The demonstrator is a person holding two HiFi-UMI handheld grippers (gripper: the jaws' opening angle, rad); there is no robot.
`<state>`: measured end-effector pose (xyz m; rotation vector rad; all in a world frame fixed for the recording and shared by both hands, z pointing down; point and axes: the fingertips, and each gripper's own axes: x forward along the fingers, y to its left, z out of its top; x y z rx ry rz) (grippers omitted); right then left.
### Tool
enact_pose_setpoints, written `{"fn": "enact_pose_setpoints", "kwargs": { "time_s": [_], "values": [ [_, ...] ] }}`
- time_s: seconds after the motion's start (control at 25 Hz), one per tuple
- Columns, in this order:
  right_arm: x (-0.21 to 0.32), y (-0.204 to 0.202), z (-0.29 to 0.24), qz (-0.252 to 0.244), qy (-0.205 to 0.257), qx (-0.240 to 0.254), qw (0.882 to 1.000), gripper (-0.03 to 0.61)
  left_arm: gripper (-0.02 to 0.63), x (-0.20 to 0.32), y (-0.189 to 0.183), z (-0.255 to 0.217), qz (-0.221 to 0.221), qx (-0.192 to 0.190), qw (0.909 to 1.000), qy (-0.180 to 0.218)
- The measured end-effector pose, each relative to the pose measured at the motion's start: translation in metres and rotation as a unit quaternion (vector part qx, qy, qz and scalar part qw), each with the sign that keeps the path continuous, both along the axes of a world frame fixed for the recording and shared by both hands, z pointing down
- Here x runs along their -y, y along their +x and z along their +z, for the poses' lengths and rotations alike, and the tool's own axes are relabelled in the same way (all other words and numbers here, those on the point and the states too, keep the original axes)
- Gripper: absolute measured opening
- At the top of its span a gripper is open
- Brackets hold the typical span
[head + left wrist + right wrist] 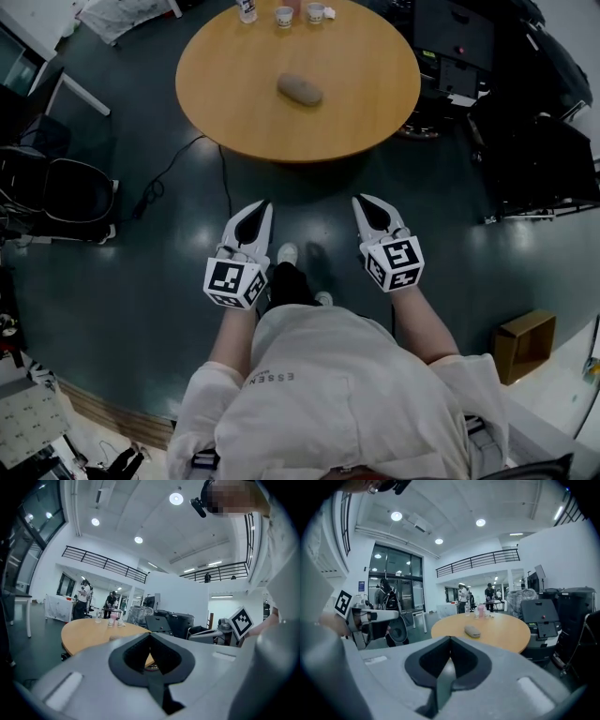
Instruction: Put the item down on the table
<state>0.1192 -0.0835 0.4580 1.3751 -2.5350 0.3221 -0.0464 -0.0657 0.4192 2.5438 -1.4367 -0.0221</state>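
A grey-brown oval item [300, 90] lies alone near the middle of the round wooden table [234, 103]; in the right gripper view the item [472, 631] rests on the table top [501, 634] well ahead of the jaws. Both grippers hang over the dark floor, short of the table's near edge. My left gripper [264, 206] is shut with nothing in it, its jaws [150, 635] meeting at the tip. My right gripper [359, 200] is also shut and empty [450, 639]. Neither touches the item.
Two small cups [284, 16] and a bottle [247, 9] stand at the table's far edge. Black chairs [80, 192] stand at the left, with a cable [178, 159] on the floor. Dark equipment [450, 47] sits right of the table and a cardboard box [525, 342] at the right. People stand far behind.
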Motion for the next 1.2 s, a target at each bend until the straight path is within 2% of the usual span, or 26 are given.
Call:
{"fn": "enact_pose_setpoints", "kwargs": {
  "time_s": [0.12,0.36,0.48,0.64,0.88,1.08,1.2],
  "values": [
    [-0.038,0.020,0.013,0.000,-0.011,-0.004,1.000,-0.008,0.015,-0.038,0.015,0.011,-0.001,-0.003,1.0000,-0.007],
    [-0.100,0.044,0.033,0.016,-0.052,0.020,0.998,-0.008,0.017,-0.102,0.033,0.036,-0.006,-0.002,0.9993,-0.036],
    [-0.117,0.042,0.023,0.011,-0.033,0.017,0.999,-0.008,0.016,-0.118,0.036,0.031,-0.011,-0.008,0.9993,-0.036],
    [-0.127,0.038,0.007,-0.004,0.002,0.005,1.000,-0.008,0.017,-0.130,0.037,0.011,-0.016,-0.005,0.9998,-0.007],
    [-0.129,0.033,0.002,-0.015,0.014,-0.003,1.000,-0.009,0.017,-0.132,0.033,-0.001,-0.021,-0.017,0.9996,0.007],
    [-0.136,0.034,-0.001,-0.014,0.021,0.004,1.000,-0.009,0.015,-0.142,0.031,0.001,-0.021,-0.011,0.9997,0.009],
    [-0.140,0.031,-0.005,-0.015,0.026,0.009,1.000,-0.009,0.016,-0.148,0.027,0.000,-0.024,-0.028,0.9993,0.004]
  ]
}}
